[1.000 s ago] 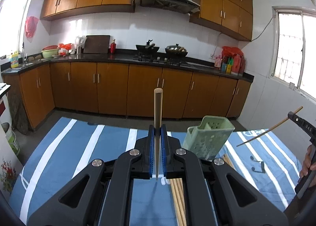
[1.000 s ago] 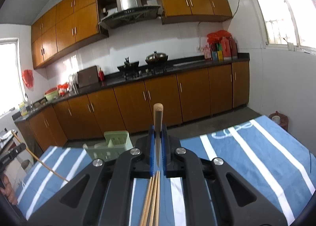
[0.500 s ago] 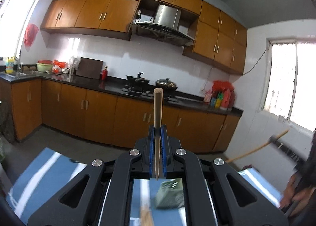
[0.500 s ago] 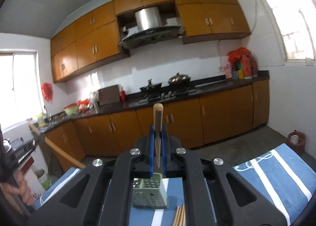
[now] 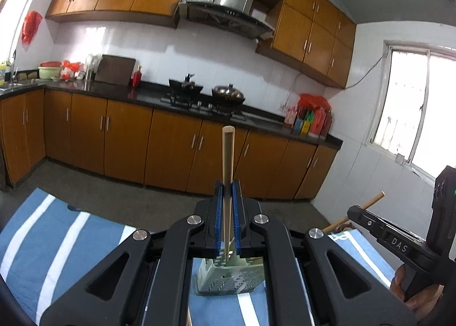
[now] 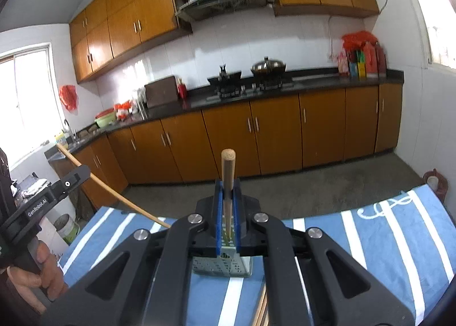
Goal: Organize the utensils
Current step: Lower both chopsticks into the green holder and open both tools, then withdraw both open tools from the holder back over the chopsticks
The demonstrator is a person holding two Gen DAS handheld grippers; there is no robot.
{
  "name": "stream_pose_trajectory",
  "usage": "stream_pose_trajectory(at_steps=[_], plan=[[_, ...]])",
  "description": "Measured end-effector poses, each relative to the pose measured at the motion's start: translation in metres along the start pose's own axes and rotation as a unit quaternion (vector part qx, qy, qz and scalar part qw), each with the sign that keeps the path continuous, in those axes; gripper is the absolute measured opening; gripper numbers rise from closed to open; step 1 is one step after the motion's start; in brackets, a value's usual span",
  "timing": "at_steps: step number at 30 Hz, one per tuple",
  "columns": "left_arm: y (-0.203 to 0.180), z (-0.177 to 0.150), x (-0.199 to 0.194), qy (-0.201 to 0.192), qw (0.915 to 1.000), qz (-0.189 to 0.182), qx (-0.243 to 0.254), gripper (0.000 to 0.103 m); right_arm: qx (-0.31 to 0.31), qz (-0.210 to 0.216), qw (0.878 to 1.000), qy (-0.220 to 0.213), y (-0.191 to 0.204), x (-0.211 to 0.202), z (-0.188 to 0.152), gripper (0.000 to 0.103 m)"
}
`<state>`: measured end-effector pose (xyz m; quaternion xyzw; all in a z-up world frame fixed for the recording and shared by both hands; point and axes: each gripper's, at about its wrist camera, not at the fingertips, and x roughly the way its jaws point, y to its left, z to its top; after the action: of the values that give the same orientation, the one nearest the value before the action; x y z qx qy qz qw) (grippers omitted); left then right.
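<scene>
Wooden kitchen cabinets [image 5: 176, 141] and a dark counter with a stove [image 6: 242, 89] fill the background, and below them lies my bench [image 5: 57, 240] under a blue cloth with white stripes. I take the pale green perforated utensil holder [image 5: 228, 277] as my landmark; it stands on the cloth directly beneath both sets of tongs. My left tongs [image 5: 227, 212] are clamped narrow on a wooden chopstick [image 5: 228, 172], which stands upright between the blue pads with its thin tip just above the holder's open top. My right tongs [image 6: 227, 212] likewise pinch a second chopstick [image 6: 228, 183] upright, its lower end pointing down into the holder [image 6: 222, 264]. From the left camera I see the right tool to the right of the holder, and from the right camera the left tool to the holder's left, each with its chopstick slanting. More loose chopsticks [image 6: 262, 311] lie on the cloth just on my side of the holder.
</scene>
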<state>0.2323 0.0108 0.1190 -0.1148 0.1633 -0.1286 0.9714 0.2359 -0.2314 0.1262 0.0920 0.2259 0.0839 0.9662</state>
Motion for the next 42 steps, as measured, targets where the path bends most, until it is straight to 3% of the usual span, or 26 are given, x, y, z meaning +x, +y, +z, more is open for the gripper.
stream_pose_trajectory(at_steps=[8,9,11,13,14,16,17,18,26,29,36,42], plan=[[0.005,-0.021,0.024,0.043,0.9991,0.006,-0.002,0.007,0.007,0.003,1.0,0.028,-0.001,0.027,-0.014,0.011],[0.006,-0.022,0.025,0.046,0.9989,0.005,-0.003,0.007,0.009,0.003,1.0,0.027,0.0,0.028,-0.013,0.014],[0.004,-0.022,0.028,0.053,0.9986,0.005,-0.004,0.007,0.012,0.004,1.0,0.021,0.001,0.027,-0.011,0.032],[0.003,-0.02,0.028,0.055,0.9985,0.003,-0.001,0.008,0.013,0.004,1.0,0.013,0.002,0.025,-0.008,0.035],[0.002,-0.02,0.028,0.055,0.9985,0.002,0.001,0.011,0.014,0.004,1.0,0.01,0.002,0.022,-0.007,0.035],[0.001,-0.018,0.025,0.051,0.9987,0.004,0.002,0.031,0.021,0.004,1.0,0.001,0.0,0.014,-0.004,0.038],[0.0,-0.017,0.023,0.047,0.9989,0.005,0.001,0.048,0.024,0.004,1.0,-0.003,-0.003,0.009,-0.002,0.04],[0.0,-0.016,0.02,0.04,0.9992,0.004,-0.001,0.054,0.027,0.004,1.0,-0.01,-0.005,0.003,-0.001,0.041],[0.012,-0.009,-0.009,0.012,0.9995,0.002,-0.028,0.063,0.04,-0.018,0.996,-0.076,-0.027,-0.067,0.002,0.056],[0.022,-0.007,-0.025,-0.004,0.9989,0.004,-0.047,0.064,0.051,-0.036,0.995,-0.083,-0.042,-0.087,-0.005,0.057],[0.044,-0.017,-0.058,-0.021,0.9978,0.037,-0.05,0.069,0.088,-0.099,0.989,-0.057,-0.086,-0.116,-0.05,0.06],[0.078,-0.06,-0.071,0.03,0.9918,0.119,-0.038,0.07,0.117,-0.15,0.982,0.011,-0.112,-0.1,-0.117,0.061]])
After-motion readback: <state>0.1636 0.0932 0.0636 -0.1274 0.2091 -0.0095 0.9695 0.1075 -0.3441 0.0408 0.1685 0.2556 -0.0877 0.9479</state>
